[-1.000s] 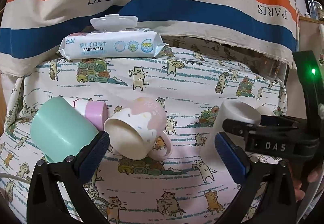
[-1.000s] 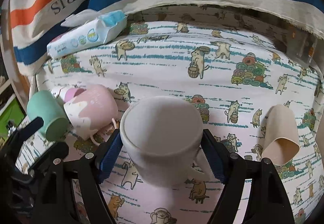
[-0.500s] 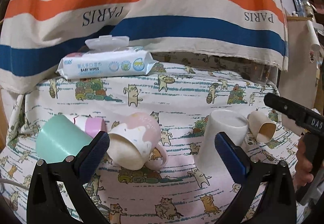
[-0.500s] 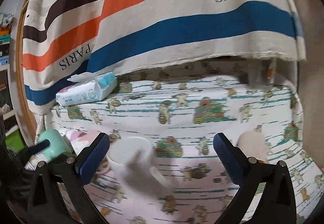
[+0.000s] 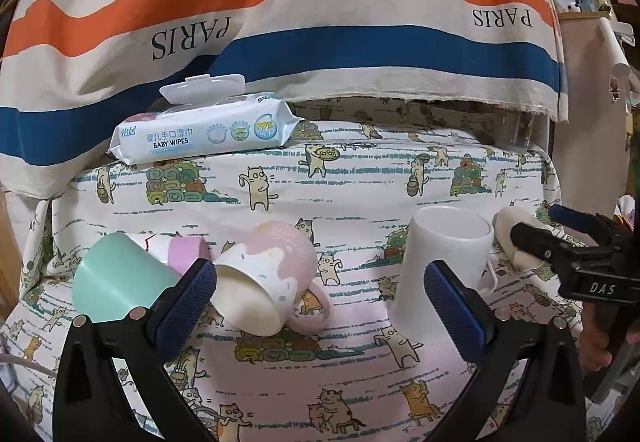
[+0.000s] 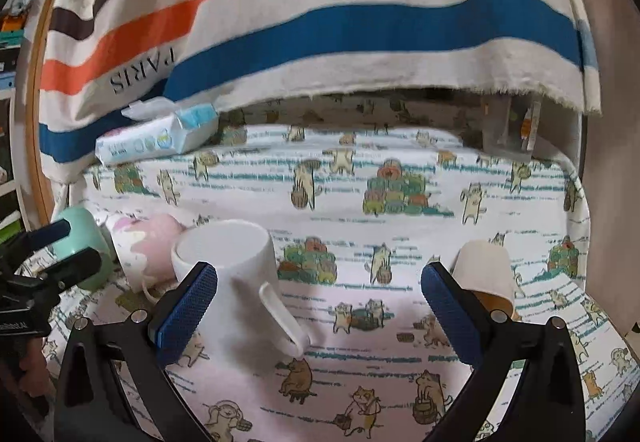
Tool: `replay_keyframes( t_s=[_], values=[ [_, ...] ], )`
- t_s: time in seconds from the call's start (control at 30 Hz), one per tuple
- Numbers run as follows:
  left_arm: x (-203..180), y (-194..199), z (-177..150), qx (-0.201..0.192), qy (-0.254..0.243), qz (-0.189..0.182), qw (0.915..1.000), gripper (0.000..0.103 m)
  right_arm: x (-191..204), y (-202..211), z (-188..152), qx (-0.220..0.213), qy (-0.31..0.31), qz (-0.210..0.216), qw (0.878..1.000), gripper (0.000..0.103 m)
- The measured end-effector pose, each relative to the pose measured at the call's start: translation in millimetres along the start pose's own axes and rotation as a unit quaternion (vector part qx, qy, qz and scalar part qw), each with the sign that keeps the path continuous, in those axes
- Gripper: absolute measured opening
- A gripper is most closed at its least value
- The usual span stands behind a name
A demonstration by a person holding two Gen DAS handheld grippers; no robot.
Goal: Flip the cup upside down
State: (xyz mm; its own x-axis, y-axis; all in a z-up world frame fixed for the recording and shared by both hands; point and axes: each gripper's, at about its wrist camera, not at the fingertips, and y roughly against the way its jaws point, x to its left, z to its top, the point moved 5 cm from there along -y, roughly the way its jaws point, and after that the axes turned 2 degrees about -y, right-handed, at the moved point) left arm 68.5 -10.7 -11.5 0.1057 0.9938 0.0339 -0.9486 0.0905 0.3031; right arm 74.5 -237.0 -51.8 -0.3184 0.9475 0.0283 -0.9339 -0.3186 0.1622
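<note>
A white mug [image 5: 444,270] stands upside down on the cat-print cloth, base up, handle to the right; in the right wrist view it [image 6: 236,282] sits front left. My right gripper [image 6: 318,306] is open and empty, pulled back from the mug; it also shows in the left wrist view [image 5: 576,242] at the right edge. My left gripper [image 5: 320,302] is open and empty, in front of a pink-and-cream mug [image 5: 264,282] lying on its side.
A mint cup [image 5: 112,282] and a small pink-lidded cup [image 5: 184,250] lie at the left. A beige paper cup [image 6: 484,274] lies at the right. A baby wipes pack [image 5: 204,130] rests at the back under a striped PARIS cloth [image 5: 320,22].
My right gripper has let go of the white mug and drawn back; the mug stays upside down on the cloth. My left gripper has pulled back slightly.
</note>
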Motion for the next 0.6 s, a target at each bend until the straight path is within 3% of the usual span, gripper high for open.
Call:
replay_keyframes(
  t_s=[0.1, 0.3, 0.6],
  values=[
    [-1, -1, -1, 0.003, -0.002, -0.001, 1.0, 0.103, -1, -3, -1, 0.007, 0.003, -0.017, 1.0, 0.102],
    [-1, 1, 0, -0.003, -0.004, 0.0, 1.0, 0.103, 2, 11, 0, -0.027, 0.011, -0.022, 0.999, 0.102],
    [1, 1, 0, -0.003, 0.0, 0.006, 1.0, 0.103, 2, 14, 1, -0.024, 0.013, -0.023, 0.999, 0.103]
  ],
)
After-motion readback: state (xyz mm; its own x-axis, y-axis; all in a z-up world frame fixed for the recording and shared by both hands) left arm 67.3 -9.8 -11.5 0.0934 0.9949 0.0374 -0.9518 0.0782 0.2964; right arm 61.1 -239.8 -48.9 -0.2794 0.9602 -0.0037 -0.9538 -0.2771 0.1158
